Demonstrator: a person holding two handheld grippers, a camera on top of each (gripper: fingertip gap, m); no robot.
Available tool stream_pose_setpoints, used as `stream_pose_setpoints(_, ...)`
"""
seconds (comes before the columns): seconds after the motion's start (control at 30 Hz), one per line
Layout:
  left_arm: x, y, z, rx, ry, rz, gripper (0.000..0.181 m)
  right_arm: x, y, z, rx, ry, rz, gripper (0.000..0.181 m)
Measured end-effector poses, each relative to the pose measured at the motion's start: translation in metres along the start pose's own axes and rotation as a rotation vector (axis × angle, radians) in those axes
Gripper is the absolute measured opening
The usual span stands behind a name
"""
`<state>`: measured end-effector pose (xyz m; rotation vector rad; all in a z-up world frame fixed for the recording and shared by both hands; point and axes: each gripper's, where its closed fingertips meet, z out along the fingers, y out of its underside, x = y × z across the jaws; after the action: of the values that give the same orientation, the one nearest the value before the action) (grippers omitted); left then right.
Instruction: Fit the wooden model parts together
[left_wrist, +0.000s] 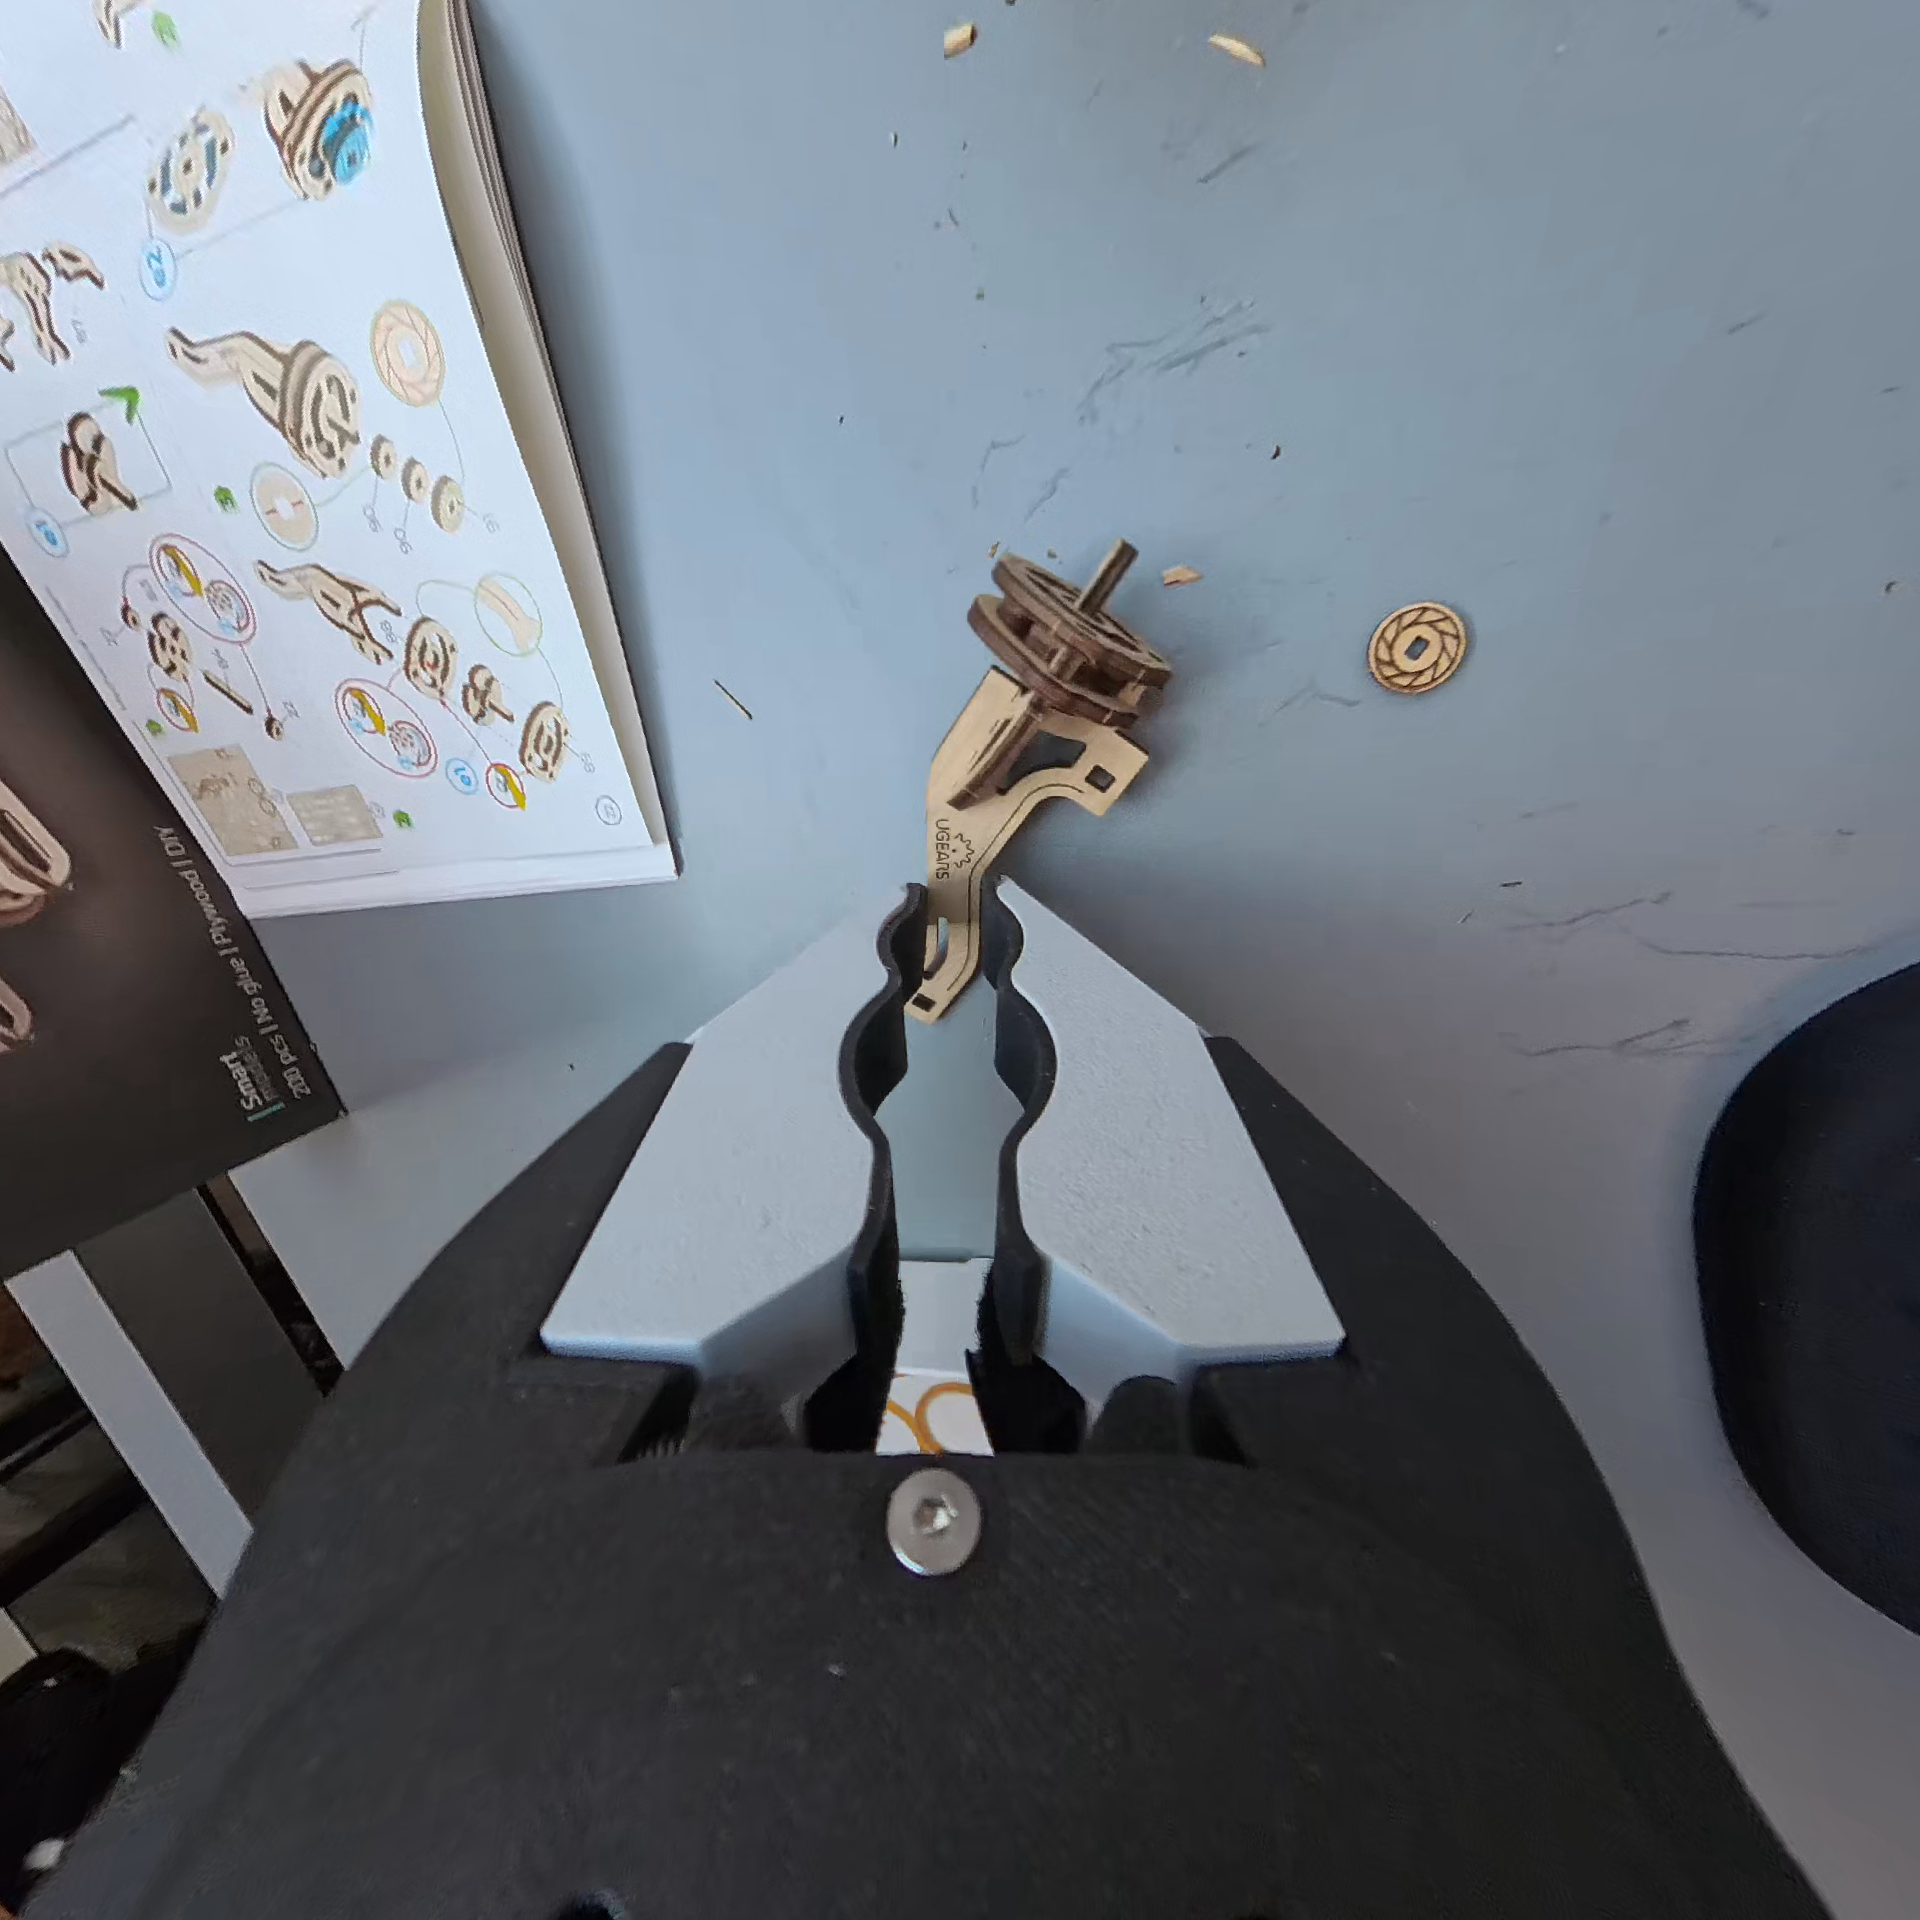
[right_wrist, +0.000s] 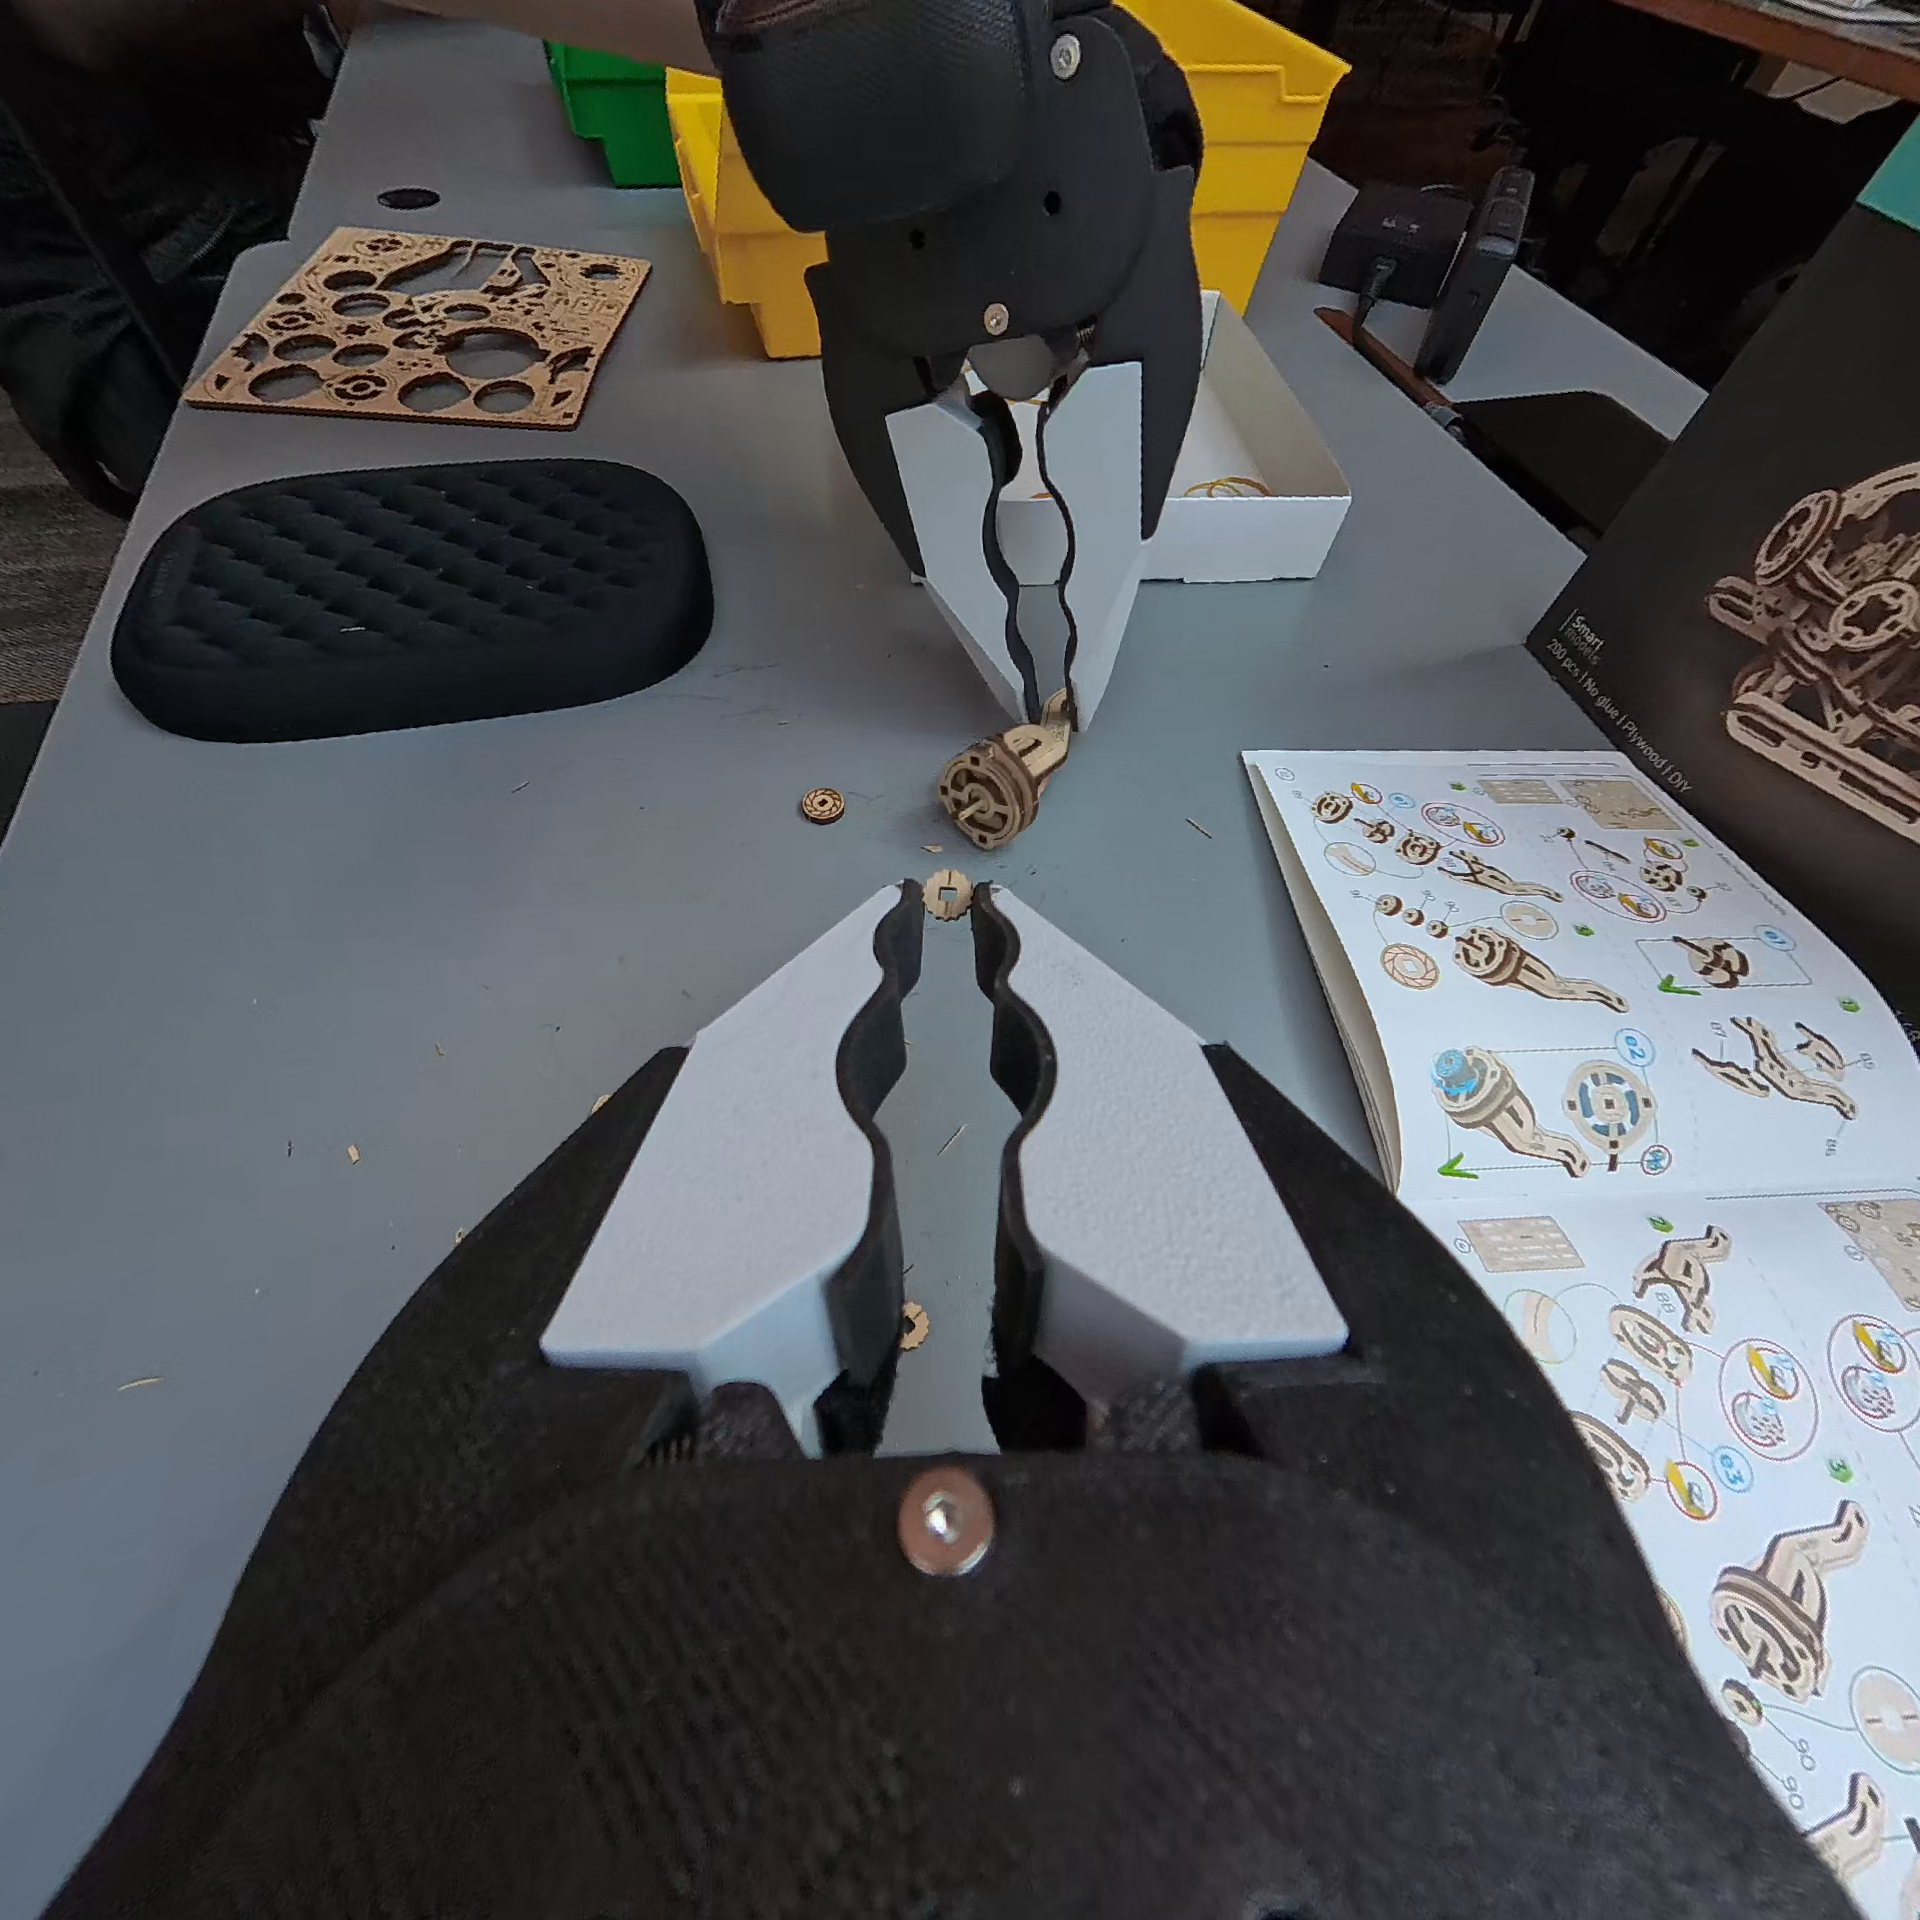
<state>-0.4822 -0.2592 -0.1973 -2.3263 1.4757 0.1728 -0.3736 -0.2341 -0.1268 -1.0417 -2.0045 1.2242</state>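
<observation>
My left gripper (left_wrist: 954, 912) is shut on the flat arm of a wooden sub-assembly (left_wrist: 1044, 717) with a round hub and a protruding axle, its hub end down by the grey table. In the right wrist view the same assembly (right_wrist: 995, 784) hangs from the left gripper (right_wrist: 1051, 707), its axle toward me. My right gripper (right_wrist: 948, 897) is shut on a small wooden gear (right_wrist: 947, 896) with a square hole, held at the fingertips a short way in front of the axle. A small wooden disc (right_wrist: 822, 805) lies on the table left of the assembly; it also shows in the left wrist view (left_wrist: 1416, 648).
An open instruction booklet (right_wrist: 1621, 1143) and a dark product box (right_wrist: 1766, 582) lie on the right. A black cushion (right_wrist: 416, 592) and a punched-out plywood sheet (right_wrist: 416, 327) sit on the left. A white tray (right_wrist: 1262, 488), yellow bins (right_wrist: 1257, 135) and a green bin (right_wrist: 608, 109) stand behind. Another small gear (right_wrist: 913, 1326) lies under my right gripper. My right fingertips sit around 15 centimeters from my left ones. It is some 8 centimeters from my left tips to the small wooden disc (right_wrist: 822, 805). Seen from the left wrist view (left_wrist: 1419, 643) as well.
</observation>
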Motion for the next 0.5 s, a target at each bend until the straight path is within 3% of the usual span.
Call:
stream_pose_setpoints(0.27, 0.007, 0.012, -0.006, -0.014, 0.044, -0.249, 0.008, 0.001, 0.0, -0.001, 0.008, -0.008, 0.022, 0.008)
stream_pose_setpoints(0.5, 0.02, -0.008, -0.018, 0.079, 0.187, -0.513, 0.008, 0.005, -0.002, -0.005, 0.023, 0.005, 0.021, 0.008)
